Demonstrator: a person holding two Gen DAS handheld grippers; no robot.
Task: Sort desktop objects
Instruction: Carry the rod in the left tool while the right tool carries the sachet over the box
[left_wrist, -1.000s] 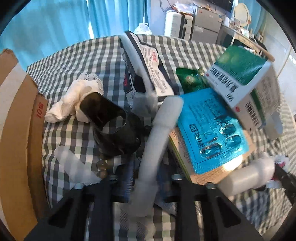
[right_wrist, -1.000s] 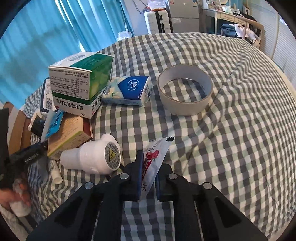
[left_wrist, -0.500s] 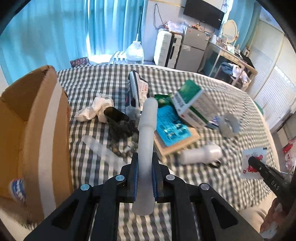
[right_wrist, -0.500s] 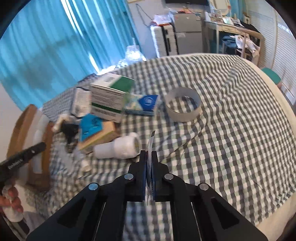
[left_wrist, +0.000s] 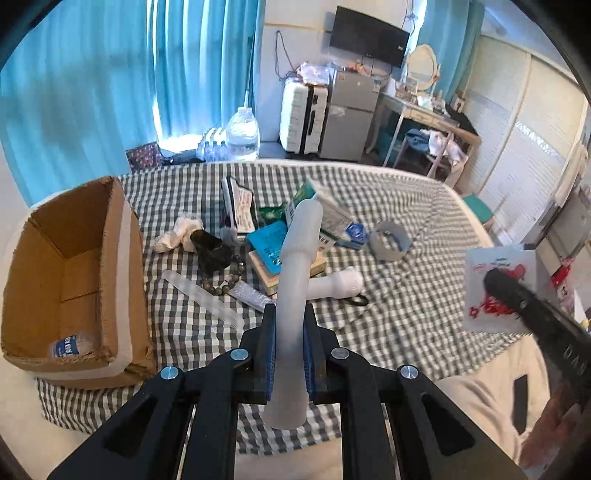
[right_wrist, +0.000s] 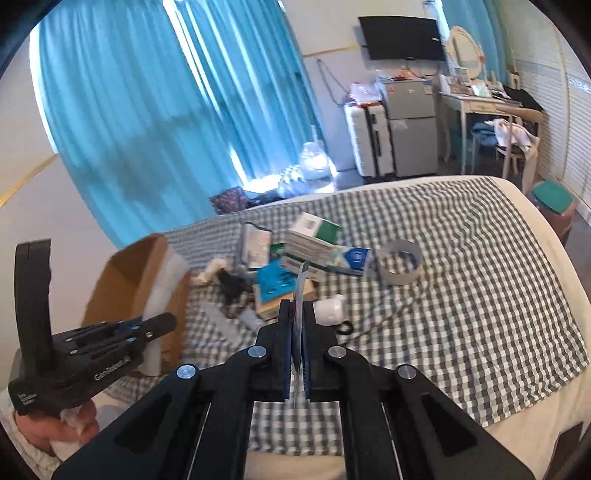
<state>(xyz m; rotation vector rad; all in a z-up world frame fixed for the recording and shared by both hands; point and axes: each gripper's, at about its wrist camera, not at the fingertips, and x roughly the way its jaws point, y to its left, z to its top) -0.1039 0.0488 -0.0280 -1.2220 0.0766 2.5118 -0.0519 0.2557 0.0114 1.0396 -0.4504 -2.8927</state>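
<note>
Desktop objects, heaped mid-cloth on gingham check (left_wrist: 399, 306). At left, open cardboard box (left_wrist: 74, 266), small bottle (left_wrist: 68, 345) inside. Then comb (left_wrist: 201, 295), beads (left_wrist: 225, 282), white jar (left_wrist: 332, 284), tape ring (left_wrist: 389, 242). Left gripper (left_wrist: 289, 325) clenched on curved white foam tube (left_wrist: 295, 280). Right gripper (right_wrist: 298, 325) pinching flat red-printed sachet (right_wrist: 300, 291), lettering unreadable.

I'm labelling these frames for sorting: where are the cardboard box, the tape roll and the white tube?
cardboard box (left_wrist: 122, 266), left wrist view, on its taped outer wall.
tape roll (left_wrist: 388, 253), left wrist view, on its near outer wall.
white tube (left_wrist: 295, 273), left wrist view, on its mid shaft.
</note>
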